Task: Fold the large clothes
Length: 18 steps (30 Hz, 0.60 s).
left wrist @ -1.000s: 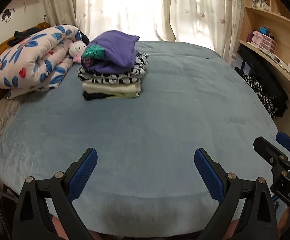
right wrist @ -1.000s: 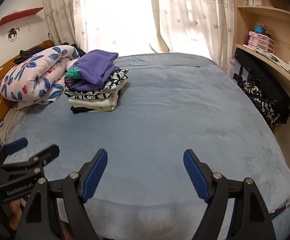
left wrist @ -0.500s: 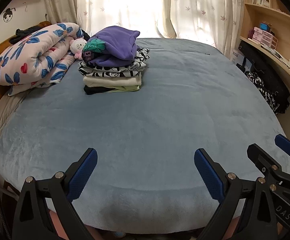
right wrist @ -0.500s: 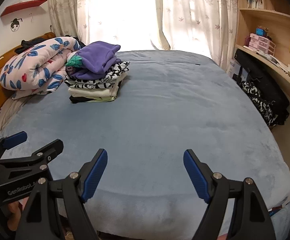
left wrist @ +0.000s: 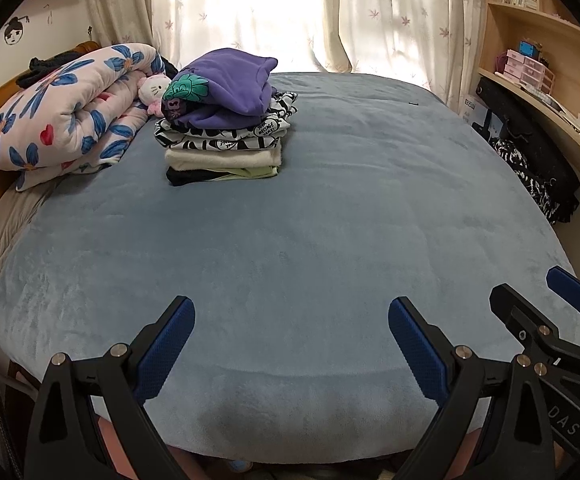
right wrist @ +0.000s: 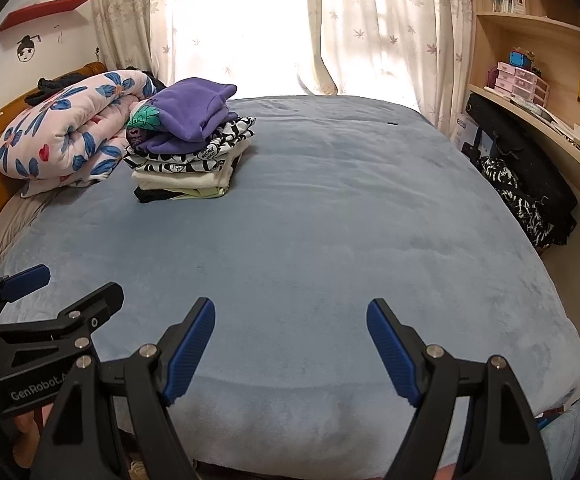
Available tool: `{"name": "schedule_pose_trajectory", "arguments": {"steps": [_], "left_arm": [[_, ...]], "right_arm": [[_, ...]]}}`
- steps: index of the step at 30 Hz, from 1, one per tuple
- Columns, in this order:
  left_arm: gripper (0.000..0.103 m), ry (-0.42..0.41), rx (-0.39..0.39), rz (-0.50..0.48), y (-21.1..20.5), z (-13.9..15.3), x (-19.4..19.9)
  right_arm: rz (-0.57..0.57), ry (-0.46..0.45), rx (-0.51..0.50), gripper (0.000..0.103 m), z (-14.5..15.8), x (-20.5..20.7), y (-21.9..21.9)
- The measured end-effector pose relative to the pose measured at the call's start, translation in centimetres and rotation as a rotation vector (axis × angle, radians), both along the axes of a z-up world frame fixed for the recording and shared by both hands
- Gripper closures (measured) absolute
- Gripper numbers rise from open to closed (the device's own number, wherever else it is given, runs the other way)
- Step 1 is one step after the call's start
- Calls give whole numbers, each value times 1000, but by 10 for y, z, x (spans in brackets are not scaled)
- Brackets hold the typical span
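Blue bed mostly bare; folded clothes stack sits near quilt, out of working space. Left claw and right claw both released, holding nothing, hovering at bed's near edge.

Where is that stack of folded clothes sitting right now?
The stack of folded clothes sits on the blue bed, far left in both views, beside the rolled flowery quilt near the headboard.

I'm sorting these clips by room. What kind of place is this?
A bedroom, most likely: a bed with a blue blanket, a rolled floral quilt by the headboard, and a stack of folded clothes.
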<state>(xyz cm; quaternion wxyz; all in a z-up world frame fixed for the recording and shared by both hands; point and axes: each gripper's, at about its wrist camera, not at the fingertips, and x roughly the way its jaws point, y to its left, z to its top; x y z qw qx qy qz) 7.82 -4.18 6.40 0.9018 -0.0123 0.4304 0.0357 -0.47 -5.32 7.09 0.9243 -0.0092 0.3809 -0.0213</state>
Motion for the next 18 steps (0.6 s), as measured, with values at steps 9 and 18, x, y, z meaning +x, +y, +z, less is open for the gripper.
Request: {"name": "schedule_pose_trajectory", "arguments": {"steps": [9,18], "left_arm": [[6,7,3,4,1,-1,0],[6,20,-1,5,3,-3,2]], "right_arm": [[1,0,-1,24,0,0,0],[-2,3,2,24,-2,0,0]]}}
